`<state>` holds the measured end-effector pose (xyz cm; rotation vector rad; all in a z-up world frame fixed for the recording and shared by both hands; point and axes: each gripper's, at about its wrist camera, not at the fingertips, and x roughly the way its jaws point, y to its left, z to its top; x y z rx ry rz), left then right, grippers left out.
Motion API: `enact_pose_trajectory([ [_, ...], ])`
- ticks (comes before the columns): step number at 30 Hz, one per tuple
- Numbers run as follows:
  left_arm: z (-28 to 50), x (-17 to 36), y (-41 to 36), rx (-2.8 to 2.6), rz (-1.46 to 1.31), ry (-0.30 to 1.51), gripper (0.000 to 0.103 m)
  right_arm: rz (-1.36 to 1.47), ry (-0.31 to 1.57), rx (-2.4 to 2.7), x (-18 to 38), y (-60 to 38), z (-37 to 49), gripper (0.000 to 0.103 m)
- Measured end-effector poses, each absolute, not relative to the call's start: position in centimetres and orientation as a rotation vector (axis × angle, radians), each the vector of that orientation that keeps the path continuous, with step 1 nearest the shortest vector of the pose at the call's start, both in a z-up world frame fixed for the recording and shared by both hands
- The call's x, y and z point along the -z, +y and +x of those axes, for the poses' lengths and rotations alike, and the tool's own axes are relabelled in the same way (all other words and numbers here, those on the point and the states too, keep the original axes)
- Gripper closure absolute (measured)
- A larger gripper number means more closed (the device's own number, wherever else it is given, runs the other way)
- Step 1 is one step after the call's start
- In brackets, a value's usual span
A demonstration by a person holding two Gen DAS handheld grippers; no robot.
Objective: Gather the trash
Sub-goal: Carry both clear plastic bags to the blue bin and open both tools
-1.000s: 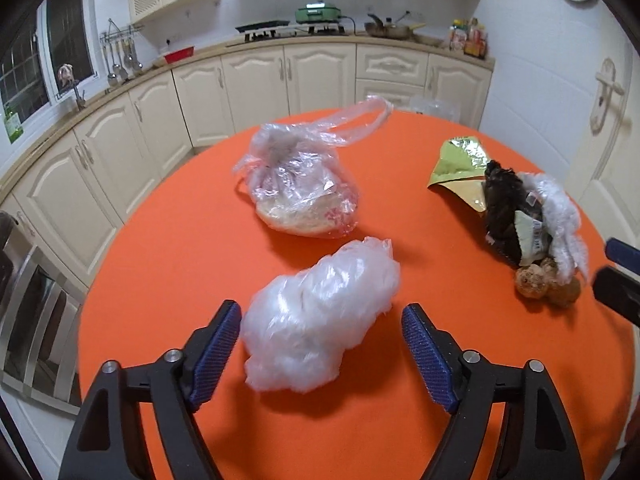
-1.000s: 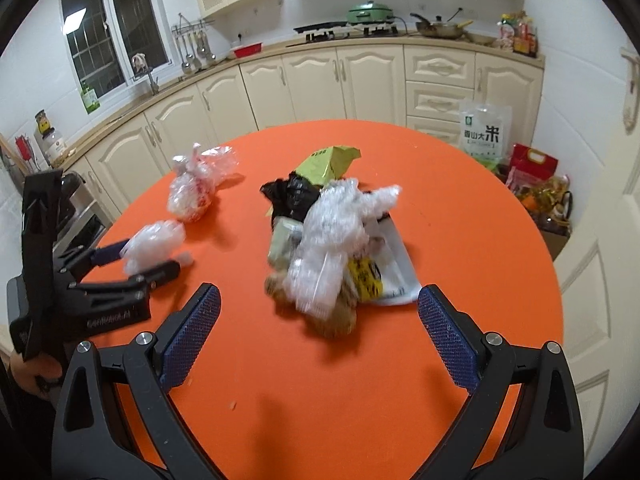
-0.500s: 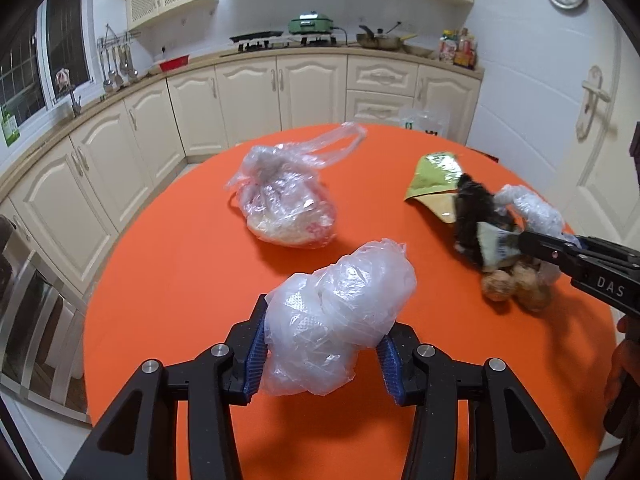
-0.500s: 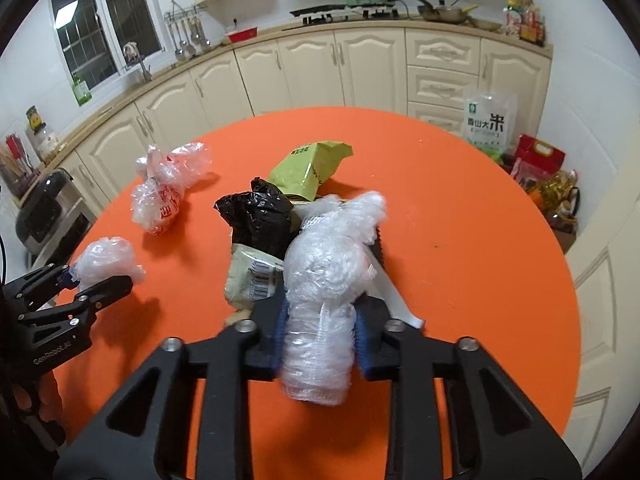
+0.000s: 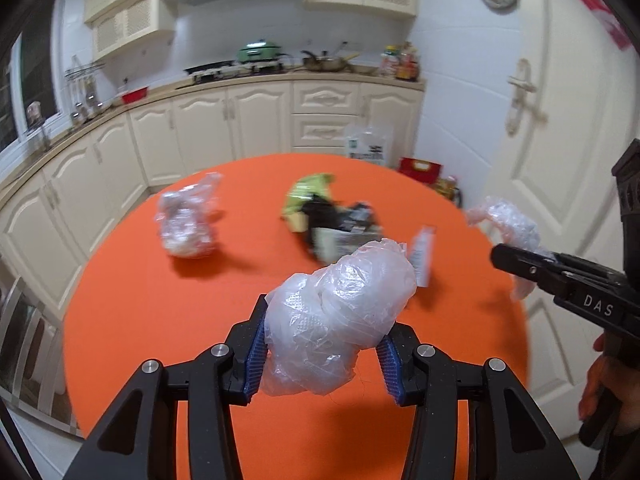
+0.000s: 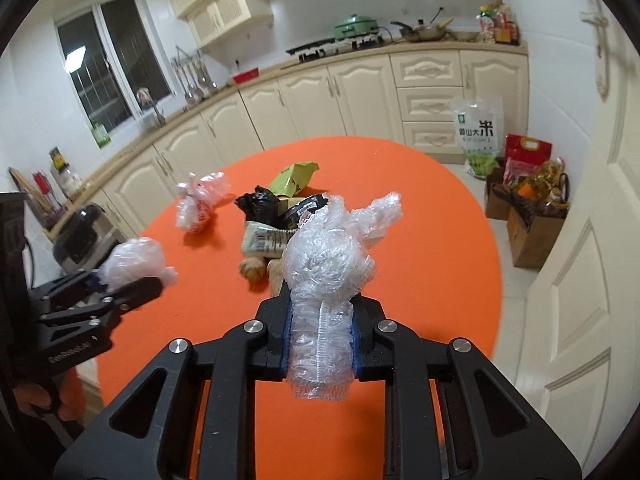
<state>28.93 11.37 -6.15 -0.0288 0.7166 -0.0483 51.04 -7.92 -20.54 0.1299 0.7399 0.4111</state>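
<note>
Orange round table in a cream kitchen is bearing a trash pile and a knotted bag. Left gripper is pinching a crumpled plastic bag above it; right gripper, jaws closing, is clamping a clear wrap wad.

Two tools are seen, a left tool and a right tool, and one wad is gripped in each: a plastic wad and a bubble-wrap wad. One tied bag is counted on the orange surface. One green packet, one black bag and one barcoded wrapper are heaped together. Two brown lumps can be made out beside them, one partly hidden.
</note>
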Motion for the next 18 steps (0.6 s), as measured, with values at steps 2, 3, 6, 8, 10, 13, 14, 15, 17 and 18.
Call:
enact_pose_trajectory([
  [2, 28.2, 5.5, 9.0, 0.08, -0.008, 0.708, 0.059, 0.143, 0.727, -0.412, 20.3, -9.0, 49.5, 0.083],
  [3, 27.9, 5.2, 7.7, 0.1, 0.006, 0.705, 0.059, 0.151, 0.72, -0.41, 20.2, -9.7, 48.7, 0.083],
  [6, 26.9, 4.9, 4.2, 0.162, 0.028, 0.706, 0.059, 0.183, 0.705, -0.399, 20.2, -12.3, 46.4, 0.083],
  [8, 26.8, 4.8, 1.6, 0.207, 0.047, 0.711, 0.059, 0.195, 0.699, -0.378, 20.3, -14.3, 45.0, 0.083],
  [10, 26.7, 4.9, -0.9, 0.245, 0.072, 0.715, 0.059, 0.209, 0.694, -0.345, 20.6, -16.8, 43.5, 0.083],
  [13, 26.7, 5.5, -5.5, 0.316, 0.12, 0.735, 0.059, 0.224, 0.702, -0.288, 21.3, -20.2, 41.6, 0.082],
  [14, 26.8, 5.8, -6.8, 0.336, 0.135, 0.743, 0.059, 0.233, 0.715, -0.262, 22.0, -21.6, 41.0, 0.082],
  [15, 26.9, 6.2, -8.1, 0.359, 0.147, 0.75, 0.059, 0.243, 0.722, -0.247, 22.4, -22.8, 40.6, 0.082],
  [17, 27.2, 6.9, -10.6, 0.389, 0.17, 0.77, 0.059, 0.259, 0.748, -0.211, 23.8, -24.9, 39.8, 0.082],
  [18, 27.4, 7.5, -12.0, 0.401, 0.184, 0.782, 0.059, 0.267, 0.762, -0.194, 24.6, -26.0, 39.5, 0.082],
])
